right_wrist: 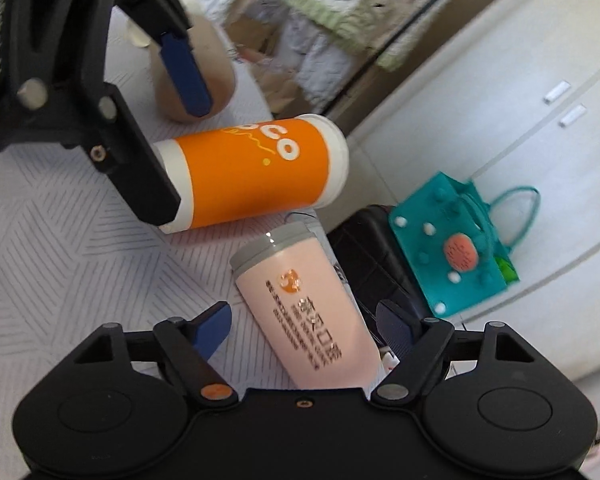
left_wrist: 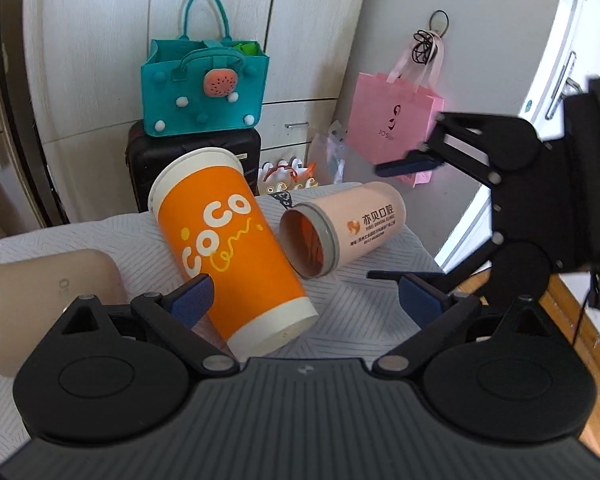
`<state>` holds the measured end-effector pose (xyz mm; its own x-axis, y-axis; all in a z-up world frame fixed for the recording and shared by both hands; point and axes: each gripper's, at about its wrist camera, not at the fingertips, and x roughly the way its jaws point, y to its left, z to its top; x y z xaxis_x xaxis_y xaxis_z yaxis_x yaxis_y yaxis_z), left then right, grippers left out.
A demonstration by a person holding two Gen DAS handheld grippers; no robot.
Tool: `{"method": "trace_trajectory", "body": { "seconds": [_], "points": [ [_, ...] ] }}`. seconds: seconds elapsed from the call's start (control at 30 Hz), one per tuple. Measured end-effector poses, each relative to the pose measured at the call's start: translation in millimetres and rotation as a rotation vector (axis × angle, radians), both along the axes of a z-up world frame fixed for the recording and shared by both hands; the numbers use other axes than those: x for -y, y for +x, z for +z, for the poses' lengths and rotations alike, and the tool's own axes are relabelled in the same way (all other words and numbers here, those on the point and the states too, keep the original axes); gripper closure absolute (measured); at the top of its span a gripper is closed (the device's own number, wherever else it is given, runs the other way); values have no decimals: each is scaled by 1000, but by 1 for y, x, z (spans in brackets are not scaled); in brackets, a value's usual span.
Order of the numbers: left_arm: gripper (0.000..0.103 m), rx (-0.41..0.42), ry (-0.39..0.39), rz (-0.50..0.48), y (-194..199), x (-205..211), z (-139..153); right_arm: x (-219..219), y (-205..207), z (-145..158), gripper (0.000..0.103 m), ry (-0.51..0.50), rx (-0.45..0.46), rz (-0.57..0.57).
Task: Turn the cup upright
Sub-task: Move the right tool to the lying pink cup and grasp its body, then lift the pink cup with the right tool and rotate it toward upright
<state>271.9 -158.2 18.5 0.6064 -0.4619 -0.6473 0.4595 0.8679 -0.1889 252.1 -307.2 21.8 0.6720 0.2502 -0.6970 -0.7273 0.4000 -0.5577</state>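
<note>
**Both tongs spread wide, two cups lying on their sides**

Left gripper [left_wrist: 304,292] has its blue-padded fingers spread wide apart. The tall orange paper cup with white "CoCo" lettering [left_wrist: 230,256] lies on its side between them, its white base end toward the camera and its rim pointing away toward the wall. The left blue pad [left_wrist: 192,298] sits just beside the cup's lower side; whether it touches the cup cannot be told. The right pad [left_wrist: 420,296] is well clear of it.

Right gripper [right_wrist: 304,326] is likewise open, its fingers parted on either side of the pale pink plastic cup with a grey rim and an orange logo [right_wrist: 304,312]. This cup also lies on its side, its closed base toward the right wrist camera and its grey-rimmed mouth pointing toward the orange cup. From the left wrist view its open mouth [left_wrist: 306,242] shows an orange-tinted inside. Neither pad is seen pressing on it.

Both cups rest near each other on a white cloth with a fine grey line pattern [left_wrist: 360,312]. A rounded beige object [left_wrist: 40,292] lies on the cloth to the left. Behind stand a black suitcase [left_wrist: 172,156] carrying a teal felt bag [left_wrist: 204,92], and a pink paper bag [left_wrist: 388,128] hangs by white cabinet doors [left_wrist: 100,40].
</note>
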Motion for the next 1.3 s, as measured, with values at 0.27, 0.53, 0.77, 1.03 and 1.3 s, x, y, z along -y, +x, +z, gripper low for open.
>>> {"method": "trace_trajectory", "body": {
  "seconds": [0.27,0.53,0.77,1.03,1.3],
  "points": [
    [4,53,32,-17,4,7,1,-14,19,-5,25,-115,-75,98],
    [4,57,14,10,6,-3,1,-24,38,-10,28,-119,-124,119],
    [4,59,-2,9,-2,-4,4,-27,25,-11,31,-80,-104,27],
    [4,40,-36,12,-13,-8,4,-25,1,4,32,-7,-122,-66],
    [4,17,-71,21,-33,-24,3,-28,-12,9,32,9,-161,-75]
  ]
}}
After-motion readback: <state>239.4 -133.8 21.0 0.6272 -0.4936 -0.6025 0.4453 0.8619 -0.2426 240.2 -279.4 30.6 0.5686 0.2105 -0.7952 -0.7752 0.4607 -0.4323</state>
